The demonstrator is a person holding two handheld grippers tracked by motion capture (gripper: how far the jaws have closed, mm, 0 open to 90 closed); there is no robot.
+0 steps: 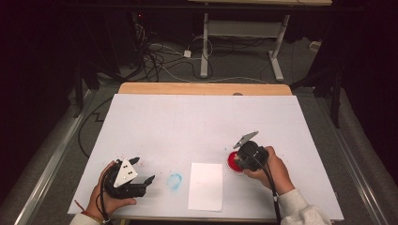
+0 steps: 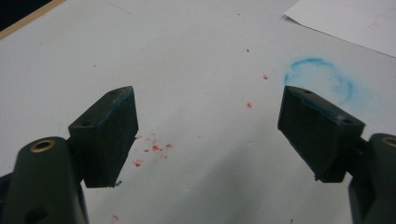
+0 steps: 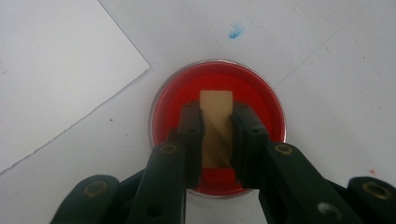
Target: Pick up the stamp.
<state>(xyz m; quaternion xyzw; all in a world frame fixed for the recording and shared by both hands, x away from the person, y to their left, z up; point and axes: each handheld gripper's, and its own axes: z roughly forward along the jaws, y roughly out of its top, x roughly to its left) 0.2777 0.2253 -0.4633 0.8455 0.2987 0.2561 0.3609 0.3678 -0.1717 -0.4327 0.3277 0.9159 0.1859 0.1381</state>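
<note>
A round red ink dish [image 1: 232, 162] [image 3: 177, 98] sits on the white table top at the right. A small tan wooden block [image 3: 216, 105] stands in it, and my right gripper [image 1: 240, 158] [image 3: 217, 116] is shut on the block from both sides, pointing down at the dish. At the front left, my left gripper [image 1: 143, 169] [image 2: 210, 135] rests in a hand just above the table, open, with nothing between its jaws. A white sheet of paper [image 1: 205, 186] [image 3: 56, 70] lies between the two hands.
A faint blue ring mark [image 1: 174, 181] [image 2: 317, 77] stains the table [image 1: 202, 122] beside the paper's left edge. Small red specks [image 2: 154, 147] dot the surface under the left gripper. A blue spot [image 3: 236, 31] lies beyond the dish. Cables and a desk frame are on the floor behind.
</note>
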